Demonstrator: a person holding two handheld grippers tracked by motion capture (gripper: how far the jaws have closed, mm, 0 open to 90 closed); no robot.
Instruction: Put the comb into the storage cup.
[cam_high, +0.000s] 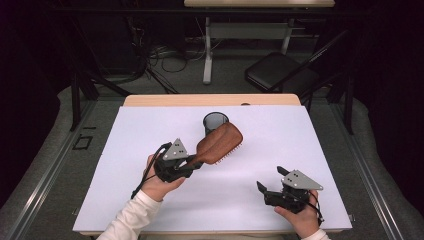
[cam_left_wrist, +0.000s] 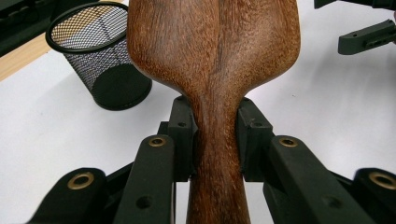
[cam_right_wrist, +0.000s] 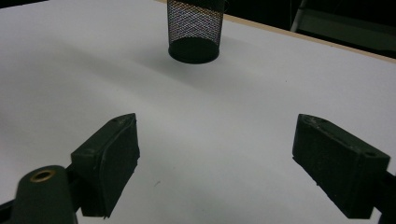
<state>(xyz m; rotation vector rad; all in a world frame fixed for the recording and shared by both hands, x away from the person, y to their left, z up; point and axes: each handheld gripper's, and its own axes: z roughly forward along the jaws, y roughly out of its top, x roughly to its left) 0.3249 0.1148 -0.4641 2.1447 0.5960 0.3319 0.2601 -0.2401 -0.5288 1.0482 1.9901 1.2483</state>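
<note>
High view: your left tool holds the hairbrush by its handle, head raised beside the mesh cup, probably to drop it in.
Left gripper view: jaws clamp the handle neck, steadying it.
Right gripper view: your right tool gapes empty over the tabletop, waiting.

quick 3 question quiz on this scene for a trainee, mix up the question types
1. True or false: the left gripper is shut on the handle of the brown wooden hairbrush.
2. Where does the black wire-mesh cup stand, going by the high view?
A. on the white table sheet, at its far side beyond the hairbrush
B. between the jaws of the right gripper
C. on the floor beside the chair
3. Fill in: the jaws of the right gripper stand ____, with nothing between them.

Key: 1 true; 2 A; 3 open
</note>
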